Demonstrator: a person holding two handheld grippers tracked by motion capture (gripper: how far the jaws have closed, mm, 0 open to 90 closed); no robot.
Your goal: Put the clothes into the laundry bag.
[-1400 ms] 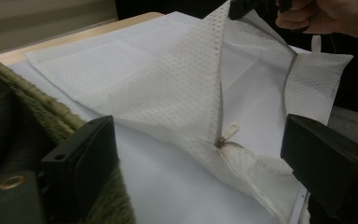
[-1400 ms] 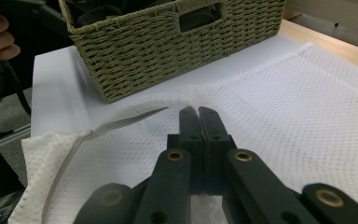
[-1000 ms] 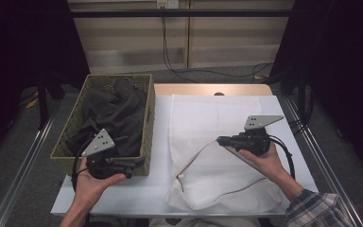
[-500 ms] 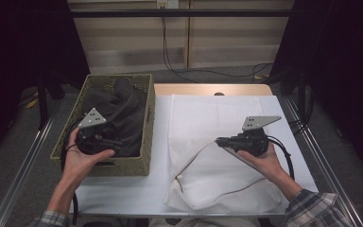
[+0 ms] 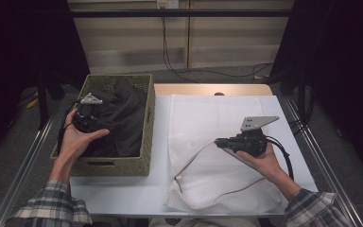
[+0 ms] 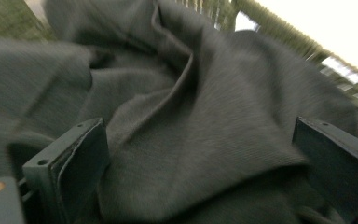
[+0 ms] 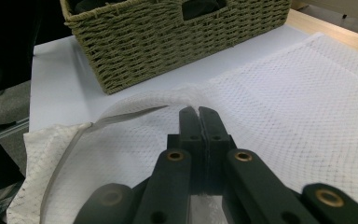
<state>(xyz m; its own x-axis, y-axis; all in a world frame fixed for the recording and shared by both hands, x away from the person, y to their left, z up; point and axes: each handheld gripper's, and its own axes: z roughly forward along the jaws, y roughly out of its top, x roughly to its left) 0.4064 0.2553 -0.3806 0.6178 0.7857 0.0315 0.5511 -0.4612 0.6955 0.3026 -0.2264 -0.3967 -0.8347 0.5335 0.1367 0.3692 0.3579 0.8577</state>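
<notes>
The left gripper point(image 5: 89, 118) is down inside the woven green-brown straw basket point(image 5: 142, 156). Its two black jaws are spread wide apart. A soft dark grey cloth garment point(image 6: 186, 140) lies bunched up right between them and all around them. The jaws are not squeezing it yet.

The right gripper point(image 7: 199, 114) has its jaws pressed together. They are pinching the raised edge of the white mesh laundry bag point(image 7: 307, 93), which lies flat on the white table point(image 5: 123, 189) under and in front of that gripper. This lifts the bag's mouth a little.

The dark cloth looks soft, floppy and light. It will not break. It will sag and hang down when lifted, and parts may drag on the basket rim. I think a thick fold is the best place to grab, like the ridge running between the left jaws. A thin single layer might slip out.
</notes>
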